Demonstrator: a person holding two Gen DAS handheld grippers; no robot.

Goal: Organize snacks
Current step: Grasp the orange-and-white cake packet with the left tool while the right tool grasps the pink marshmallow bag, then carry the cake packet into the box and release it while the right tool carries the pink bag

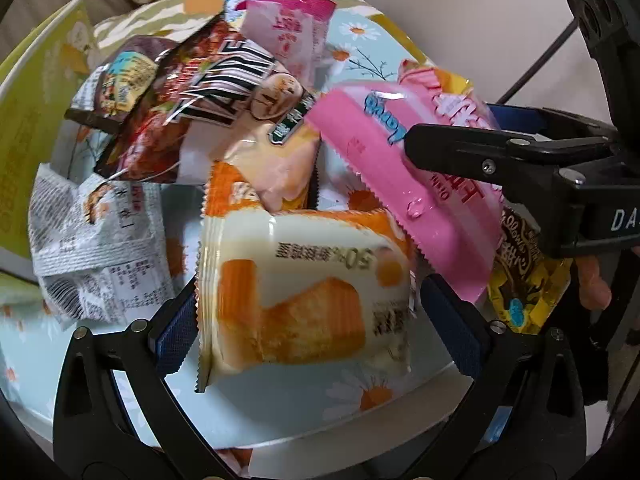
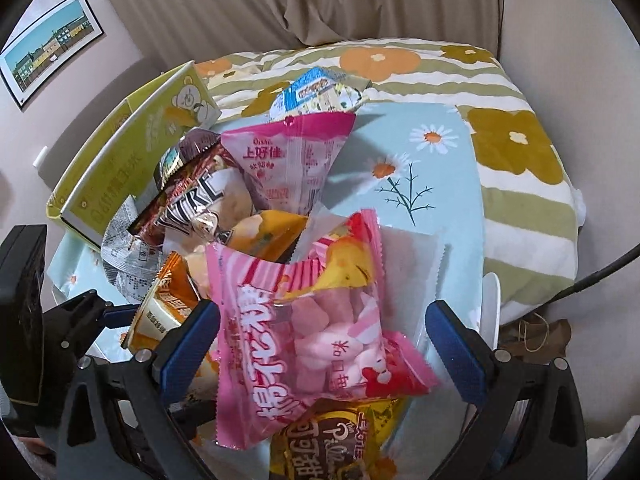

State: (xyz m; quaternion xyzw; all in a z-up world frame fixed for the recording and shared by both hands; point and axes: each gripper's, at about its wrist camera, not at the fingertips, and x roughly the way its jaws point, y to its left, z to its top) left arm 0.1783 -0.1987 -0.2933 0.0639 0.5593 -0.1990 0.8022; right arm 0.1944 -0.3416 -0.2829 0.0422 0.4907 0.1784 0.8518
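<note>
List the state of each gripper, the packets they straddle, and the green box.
left gripper: open, fingers either side of the orange cake packet
right gripper: open, fingers either side of the pink marshmallow bag
orange cake packet: sealed, lying on the table
pink marshmallow bag: sealed, lying over the yellow chocolate packet
yellow chocolate packet: sealed, partly covered
green box: open, tilted at the table's edge
</note>
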